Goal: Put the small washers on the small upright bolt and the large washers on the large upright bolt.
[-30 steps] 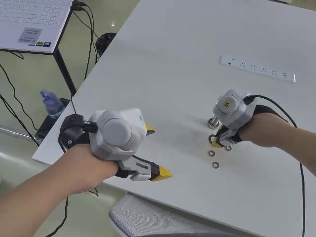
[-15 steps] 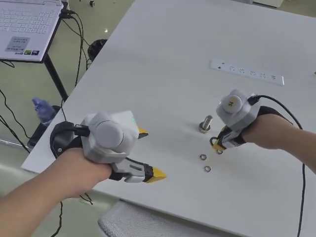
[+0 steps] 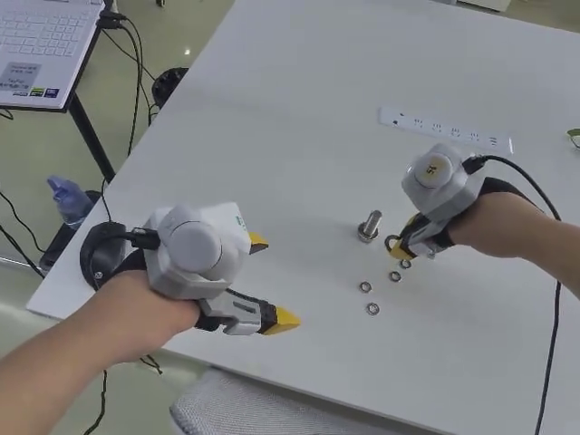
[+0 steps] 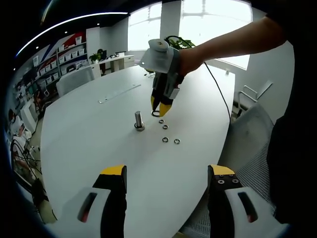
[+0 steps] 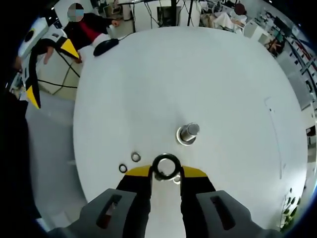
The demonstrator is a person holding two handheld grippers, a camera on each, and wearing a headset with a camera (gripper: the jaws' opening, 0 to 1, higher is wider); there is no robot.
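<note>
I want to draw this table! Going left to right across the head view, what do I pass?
laptop → water bottle → left gripper → upright bolt → right gripper, pinching a large washer

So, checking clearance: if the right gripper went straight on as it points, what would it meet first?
Likely the upright bolt, just ahead of the right gripper and its held washer; depth unclear, possibly table first.
</note>
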